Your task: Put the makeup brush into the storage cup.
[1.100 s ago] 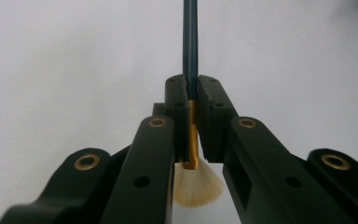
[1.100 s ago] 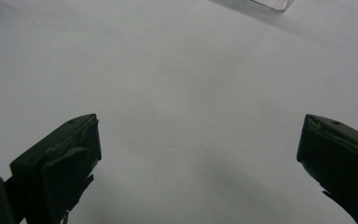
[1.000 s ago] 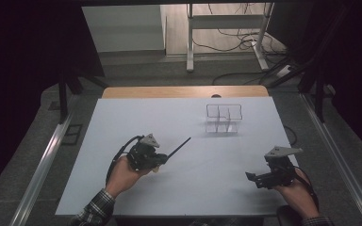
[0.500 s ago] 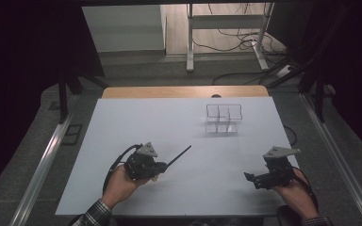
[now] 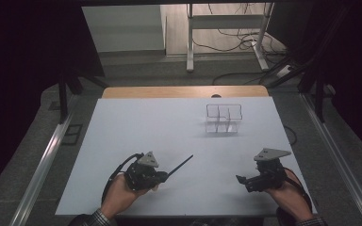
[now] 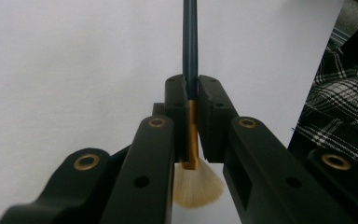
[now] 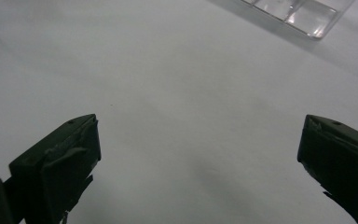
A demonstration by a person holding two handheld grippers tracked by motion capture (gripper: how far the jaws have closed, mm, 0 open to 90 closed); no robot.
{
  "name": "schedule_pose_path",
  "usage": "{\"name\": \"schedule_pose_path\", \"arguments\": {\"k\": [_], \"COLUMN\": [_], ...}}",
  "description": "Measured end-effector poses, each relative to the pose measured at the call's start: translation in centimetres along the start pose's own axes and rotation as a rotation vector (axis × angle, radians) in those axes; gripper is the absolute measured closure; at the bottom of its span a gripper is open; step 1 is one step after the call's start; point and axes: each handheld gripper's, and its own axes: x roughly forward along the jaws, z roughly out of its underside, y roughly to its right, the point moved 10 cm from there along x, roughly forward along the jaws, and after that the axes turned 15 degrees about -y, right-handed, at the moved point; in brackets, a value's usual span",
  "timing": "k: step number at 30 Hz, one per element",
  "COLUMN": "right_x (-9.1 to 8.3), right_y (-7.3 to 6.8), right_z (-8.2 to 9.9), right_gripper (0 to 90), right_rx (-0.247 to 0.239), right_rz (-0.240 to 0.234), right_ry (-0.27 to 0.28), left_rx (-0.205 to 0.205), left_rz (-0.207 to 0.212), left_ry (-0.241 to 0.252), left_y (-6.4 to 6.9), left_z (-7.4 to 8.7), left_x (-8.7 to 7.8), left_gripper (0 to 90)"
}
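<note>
Brush (image 6: 190,70), dark-handled with a gold ferrule and pale fanned bristles, is clamped by the ferrule in the left gripper (image 5: 162,175) at the near left of the white table (image 5: 169,127), its handle pointing far-right. The right gripper (image 7: 198,154) is held with jaws spread and nothing between them, at the near right. A clear compartment box (image 5: 223,117) is seen farther back.

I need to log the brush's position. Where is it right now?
The brush is clamped in the left gripper at the near left of the white table in the high view, its dark handle pointing toward the clear organizer.
</note>
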Motion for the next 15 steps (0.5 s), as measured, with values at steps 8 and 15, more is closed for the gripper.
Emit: {"name": "schedule_pose_path", "arguments": {"k": [8, 15], "right_x": [0.3, 0.7], "right_y": [-2.0, -3.2], "right_z": [-1.2, -2.0], "right_gripper": [0.0, 0.0], "right_rx": [-0.033, -0.092], "right_rz": [-0.030, -0.030], "right_ry": [0.003, -0.003], "left_rx": [0.016, 0.026], "left_rz": [0.008, 0.023], "left_ry": [-0.003, -0.002], "left_y": [0.7, 0.9], "left_z": [-0.2, -0.5], "left_x": [0.3, 0.5], "left_gripper": [83.8, 83.8]}}
